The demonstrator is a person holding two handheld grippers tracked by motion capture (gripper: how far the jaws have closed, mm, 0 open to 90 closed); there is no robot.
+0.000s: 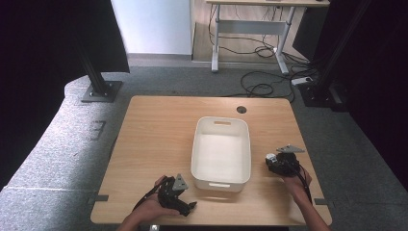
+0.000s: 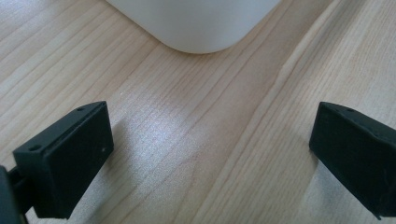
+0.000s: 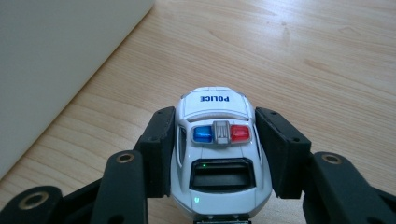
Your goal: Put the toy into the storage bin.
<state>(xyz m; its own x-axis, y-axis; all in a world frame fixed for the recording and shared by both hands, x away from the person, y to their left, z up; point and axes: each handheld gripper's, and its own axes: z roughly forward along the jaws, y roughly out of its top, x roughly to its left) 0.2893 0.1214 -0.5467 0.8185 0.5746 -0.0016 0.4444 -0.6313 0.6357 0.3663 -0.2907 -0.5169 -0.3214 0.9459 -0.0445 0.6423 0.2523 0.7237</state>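
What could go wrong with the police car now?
The right gripper grips the car only by its smooth, rounded sides, so it might slip out when lifted. The bin wall stands close beside it, so a low swing could bump the car against the rim.

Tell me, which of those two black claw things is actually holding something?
The right gripper: its pads press both sides of a white toy police car. The left gripper stands open over bare table.
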